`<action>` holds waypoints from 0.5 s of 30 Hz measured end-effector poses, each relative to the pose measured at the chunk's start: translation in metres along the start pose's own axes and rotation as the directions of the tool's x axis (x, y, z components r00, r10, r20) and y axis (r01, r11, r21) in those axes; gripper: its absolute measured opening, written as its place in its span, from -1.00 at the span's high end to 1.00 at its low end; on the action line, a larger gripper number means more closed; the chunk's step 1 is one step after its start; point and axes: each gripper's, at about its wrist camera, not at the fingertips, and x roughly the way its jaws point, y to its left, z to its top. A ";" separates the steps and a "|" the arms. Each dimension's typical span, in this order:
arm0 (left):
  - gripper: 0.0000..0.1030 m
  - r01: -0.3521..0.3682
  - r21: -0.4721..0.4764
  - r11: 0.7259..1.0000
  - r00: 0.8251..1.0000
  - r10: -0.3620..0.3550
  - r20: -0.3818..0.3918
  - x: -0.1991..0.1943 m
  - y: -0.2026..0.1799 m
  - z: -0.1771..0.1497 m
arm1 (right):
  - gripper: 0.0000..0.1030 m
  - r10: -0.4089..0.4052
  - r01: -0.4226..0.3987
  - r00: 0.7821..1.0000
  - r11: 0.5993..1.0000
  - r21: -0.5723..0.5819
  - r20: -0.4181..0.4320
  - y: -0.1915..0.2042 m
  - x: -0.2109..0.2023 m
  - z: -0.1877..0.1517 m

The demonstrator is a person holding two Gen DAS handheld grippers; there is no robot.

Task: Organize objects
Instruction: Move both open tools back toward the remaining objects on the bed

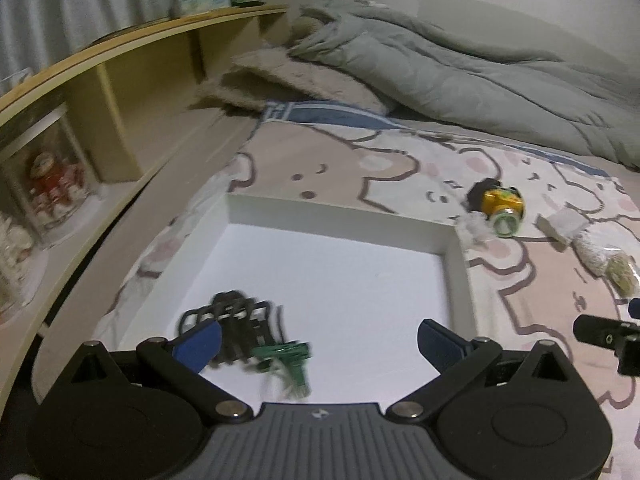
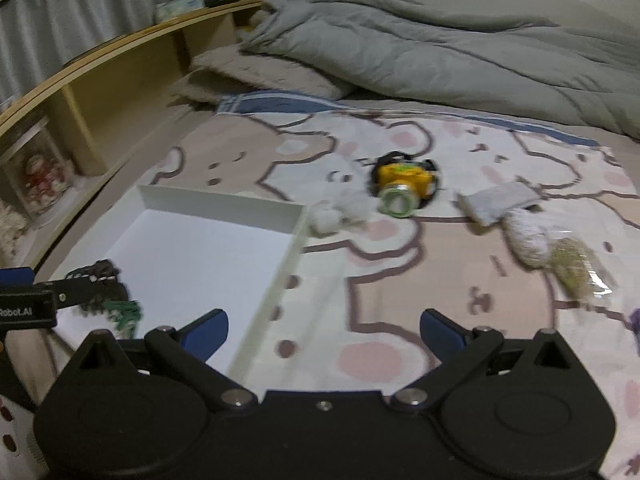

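Inside the white tray [image 1: 256, 216], the dark clips [image 1: 234, 320] and green piece [image 1: 286, 354] are smeared, perhaps hangers.

Dim, flat indoor light; both fisheye views bend straight edges, darken at corners, and motion blur smears the yellow round headlamp [image 2: 404, 184].

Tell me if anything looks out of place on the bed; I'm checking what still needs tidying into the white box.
Yes. The yellow toy camera lies tipped over on the bedsheet, outside the white box, with a white fluffy item and two clear bags loose nearby. Only the black and green items are inside the box.
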 end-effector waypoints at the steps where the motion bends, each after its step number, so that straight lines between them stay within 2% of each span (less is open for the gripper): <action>1: -1.00 0.008 0.006 1.000 1.000 -0.008 0.001 0.001 -0.005 0.001 | -1.00 -0.015 0.015 1.000 1.000 0.008 0.004 -0.007 -0.002 0.000; 15: -1.00 0.135 0.082 0.987 0.991 -0.136 0.007 0.012 -0.081 0.013 | -1.00 -0.181 0.178 0.983 0.979 0.099 0.025 -0.092 -0.028 -0.012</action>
